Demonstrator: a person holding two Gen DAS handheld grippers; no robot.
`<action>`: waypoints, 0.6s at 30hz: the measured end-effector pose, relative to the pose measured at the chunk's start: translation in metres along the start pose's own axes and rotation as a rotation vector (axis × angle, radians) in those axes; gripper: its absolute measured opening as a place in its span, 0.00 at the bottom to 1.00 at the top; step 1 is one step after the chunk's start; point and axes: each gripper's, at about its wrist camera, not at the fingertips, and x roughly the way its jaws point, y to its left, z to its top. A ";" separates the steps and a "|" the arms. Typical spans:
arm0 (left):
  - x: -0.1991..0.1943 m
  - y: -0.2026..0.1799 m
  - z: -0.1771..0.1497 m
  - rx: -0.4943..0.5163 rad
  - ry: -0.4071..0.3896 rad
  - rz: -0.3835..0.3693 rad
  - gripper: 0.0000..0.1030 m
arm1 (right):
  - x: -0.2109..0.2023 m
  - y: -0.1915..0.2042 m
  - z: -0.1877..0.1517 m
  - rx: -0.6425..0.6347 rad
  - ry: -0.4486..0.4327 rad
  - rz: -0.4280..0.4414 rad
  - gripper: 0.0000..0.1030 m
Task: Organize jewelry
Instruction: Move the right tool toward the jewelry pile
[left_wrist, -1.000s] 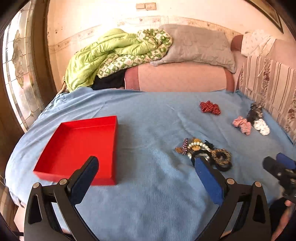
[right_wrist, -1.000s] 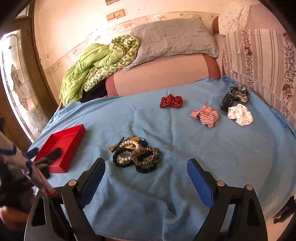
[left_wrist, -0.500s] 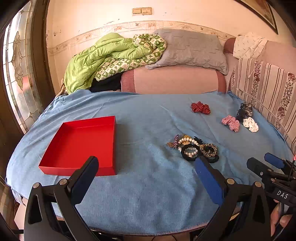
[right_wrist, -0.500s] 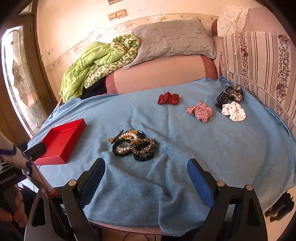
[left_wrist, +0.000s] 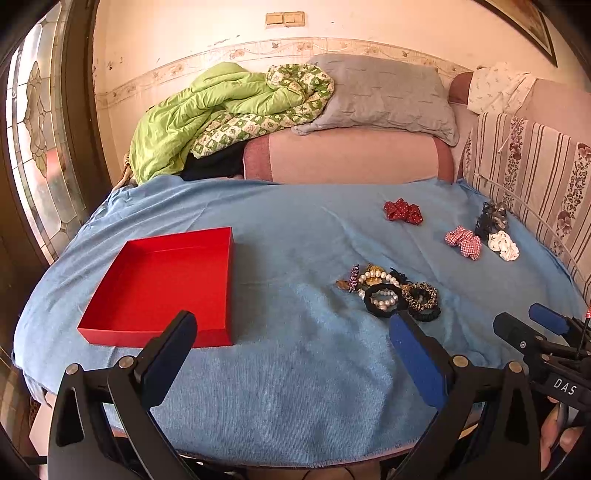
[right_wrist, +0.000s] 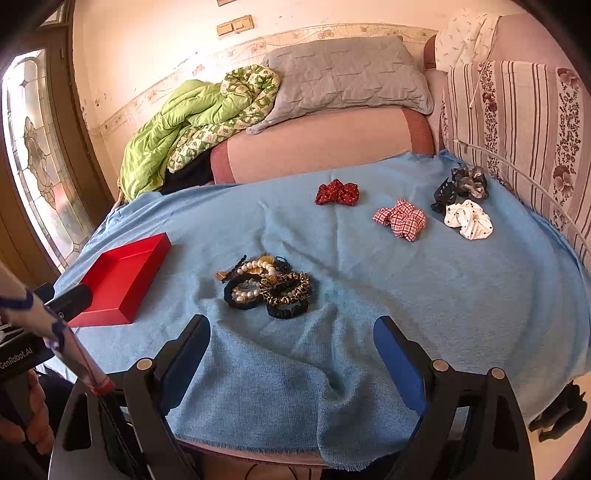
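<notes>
A pile of jewelry (left_wrist: 391, 293) with pearl bracelets and dark and leopard hair ties lies mid-bed; it also shows in the right wrist view (right_wrist: 267, 286). An empty red box (left_wrist: 162, 284) sits at the left of the blue blanket, also in the right wrist view (right_wrist: 122, 277). My left gripper (left_wrist: 291, 354) is open and empty, near the bed's front edge between box and pile. My right gripper (right_wrist: 291, 350) is open and empty, just in front of the pile.
Scrunchies lie farther back: red dotted (right_wrist: 337, 192), red checked (right_wrist: 400, 218), white (right_wrist: 469, 219) and grey with a black claw clip (right_wrist: 461, 184). A green quilt (left_wrist: 221, 110), grey pillow (left_wrist: 380, 96) and pink bolster (left_wrist: 347, 157) line the back. A striped cushion (right_wrist: 524, 122) stands right.
Both grippers have pulled back toward the bed's front edge, so the box and pile look farther away. Nothing on the bed has moved. Both stay open.
</notes>
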 end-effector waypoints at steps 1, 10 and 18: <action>0.001 0.001 -0.001 -0.002 0.003 0.000 1.00 | 0.000 0.000 0.000 -0.001 0.001 -0.002 0.90; 0.006 0.002 -0.004 0.004 0.019 -0.003 1.00 | 0.001 0.000 -0.001 -0.012 0.002 -0.009 0.90; 0.011 0.004 -0.005 0.004 0.035 -0.007 1.00 | 0.002 0.000 -0.001 -0.019 0.008 -0.012 0.90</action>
